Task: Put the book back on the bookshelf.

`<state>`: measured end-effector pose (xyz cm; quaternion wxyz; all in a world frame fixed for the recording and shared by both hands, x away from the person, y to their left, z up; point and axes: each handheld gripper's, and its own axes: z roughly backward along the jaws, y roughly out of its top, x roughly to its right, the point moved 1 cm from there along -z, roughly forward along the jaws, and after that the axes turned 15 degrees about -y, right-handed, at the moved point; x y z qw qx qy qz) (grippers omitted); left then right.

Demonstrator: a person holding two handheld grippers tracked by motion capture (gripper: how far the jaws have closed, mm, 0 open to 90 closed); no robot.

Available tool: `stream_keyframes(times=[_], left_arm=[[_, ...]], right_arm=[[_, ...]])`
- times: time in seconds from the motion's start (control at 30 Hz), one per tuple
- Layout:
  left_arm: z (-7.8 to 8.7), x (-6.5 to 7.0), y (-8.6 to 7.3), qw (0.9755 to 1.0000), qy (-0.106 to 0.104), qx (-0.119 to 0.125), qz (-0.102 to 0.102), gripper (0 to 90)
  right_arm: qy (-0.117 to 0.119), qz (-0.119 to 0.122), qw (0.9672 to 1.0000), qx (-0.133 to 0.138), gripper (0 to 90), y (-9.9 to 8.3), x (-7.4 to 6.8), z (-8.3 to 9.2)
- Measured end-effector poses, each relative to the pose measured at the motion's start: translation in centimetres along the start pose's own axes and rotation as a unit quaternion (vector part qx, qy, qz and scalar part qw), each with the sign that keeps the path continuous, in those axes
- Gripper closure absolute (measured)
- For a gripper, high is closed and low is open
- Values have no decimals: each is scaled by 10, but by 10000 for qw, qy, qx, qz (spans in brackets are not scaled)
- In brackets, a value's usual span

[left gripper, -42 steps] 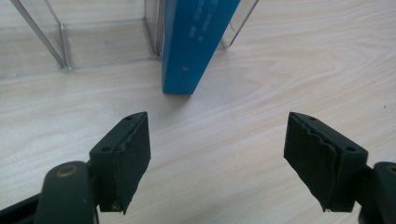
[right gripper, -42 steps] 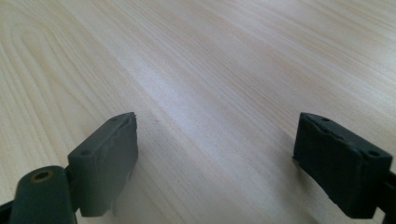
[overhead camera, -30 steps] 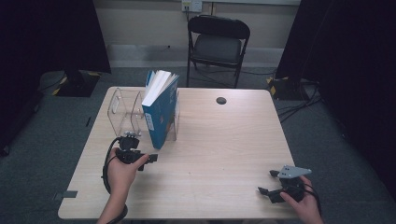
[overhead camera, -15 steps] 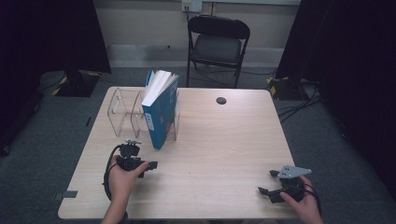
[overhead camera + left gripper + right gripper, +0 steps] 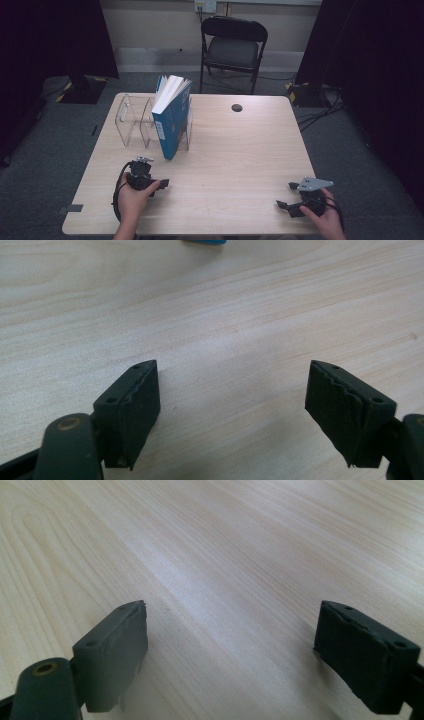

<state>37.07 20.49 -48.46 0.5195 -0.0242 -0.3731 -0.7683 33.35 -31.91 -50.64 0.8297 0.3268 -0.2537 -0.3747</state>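
Both tongs, left (image 5: 159,183) and right (image 5: 285,196), are spread wide with nothing in them; the book (image 5: 170,120) leans in its rack (image 5: 131,116), so a bump could tip it onto the surface (image 5: 240,150).

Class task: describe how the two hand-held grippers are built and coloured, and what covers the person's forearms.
Both grippers are black. The left gripper trails a looped black cable. The right gripper carries a grey three-cornered plate on top. Each has two blocky black jaws with ridged pads and small screw holes. The forearms are bare, no sleeves visible.
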Motion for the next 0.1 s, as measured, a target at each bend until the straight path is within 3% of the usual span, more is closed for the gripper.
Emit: stream_keyframes(times=[0.1], left_arm=[[-2, 0, -1, 9997, 65, -19, -217, 193]], right_arm=[[15, 0, 10000, 10, 133, 0, 0, 0]])
